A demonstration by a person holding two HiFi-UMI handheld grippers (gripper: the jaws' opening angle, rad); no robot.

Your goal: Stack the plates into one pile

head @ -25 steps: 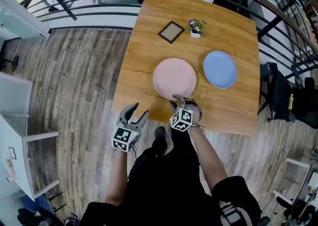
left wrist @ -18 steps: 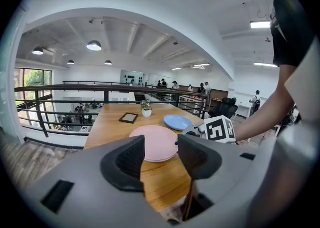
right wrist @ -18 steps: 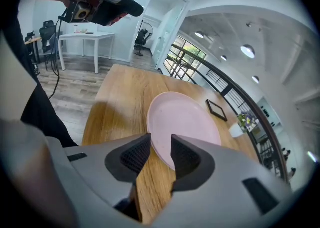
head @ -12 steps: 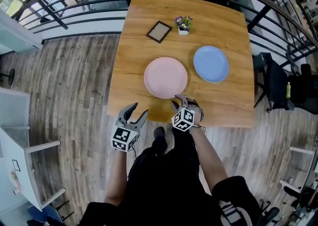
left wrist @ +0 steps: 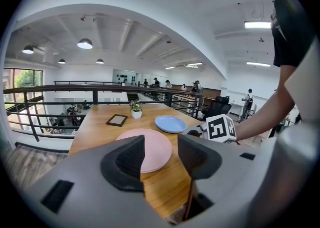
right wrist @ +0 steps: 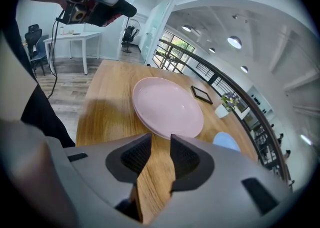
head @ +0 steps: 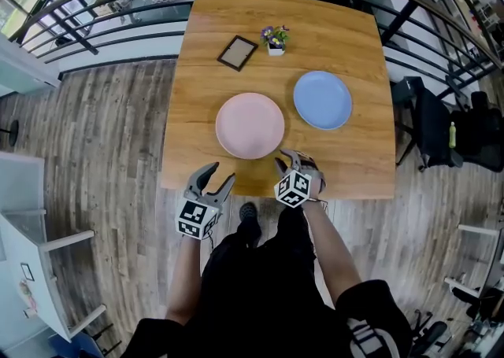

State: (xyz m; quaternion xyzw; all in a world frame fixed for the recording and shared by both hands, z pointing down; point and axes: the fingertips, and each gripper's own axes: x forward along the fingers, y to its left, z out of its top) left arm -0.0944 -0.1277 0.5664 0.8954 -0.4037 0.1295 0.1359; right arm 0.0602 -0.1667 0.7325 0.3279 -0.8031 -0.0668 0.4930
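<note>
A pink plate (head: 250,125) lies on the wooden table (head: 346,167), with a blue plate (head: 323,100) to its right and a gap between them. My right gripper (head: 287,161) hovers over the table just off the pink plate's near right rim. Its jaws stand a narrow gap apart, having just closed a little, with nothing between them. In the right gripper view the pink plate (right wrist: 167,106) is straight ahead of the right gripper (right wrist: 161,157). My left gripper (head: 211,179) is open and empty at the table's front edge, and the pink plate (left wrist: 150,147) shows ahead of the left gripper (left wrist: 161,154).
A dark picture frame (head: 237,52) and a small flower pot (head: 274,38) stand at the table's far side. A black railing (head: 118,2) curves behind the table. A dark chair (head: 429,124) is at the right, white furniture (head: 31,215) at the left.
The table and plates have slid left in the head view. My right gripper now sits further right along the pink plate's near rim. The left gripper stays at the front edge.
</note>
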